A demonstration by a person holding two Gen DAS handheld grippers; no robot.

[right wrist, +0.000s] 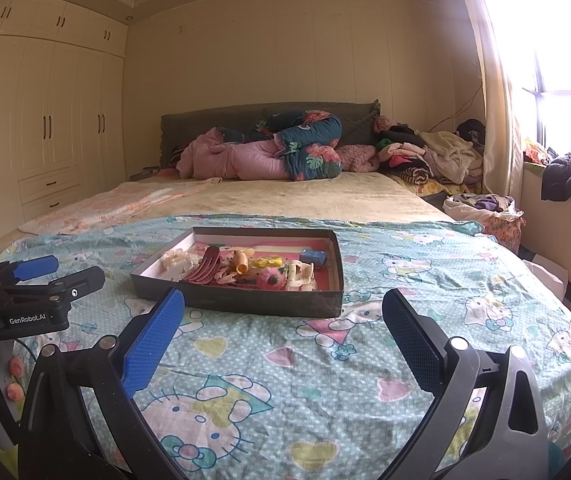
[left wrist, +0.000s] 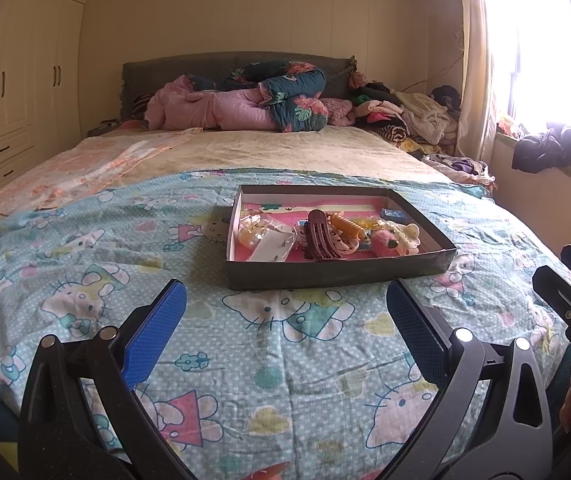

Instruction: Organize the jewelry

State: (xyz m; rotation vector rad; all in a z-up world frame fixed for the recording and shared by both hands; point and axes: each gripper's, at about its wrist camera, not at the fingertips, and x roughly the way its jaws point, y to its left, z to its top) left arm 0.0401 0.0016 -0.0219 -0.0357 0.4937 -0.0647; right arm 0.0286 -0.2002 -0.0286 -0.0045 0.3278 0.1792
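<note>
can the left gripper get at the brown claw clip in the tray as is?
Probably yes. The left gripper is open, short of the tray, with bare bedspread between. The brown claw clip sits atop the pile, nothing covering it.

A: Left gripper (left wrist: 285, 320)?
B: Black frame, two blue textured pads (left wrist: 155, 332), silver round screws at the pivots.
A: Right gripper (right wrist: 283, 322)?
B: Same build. Seen from the right, the left unit's body reads "GenRobot.AI" in white, with a grey handle below.
</note>
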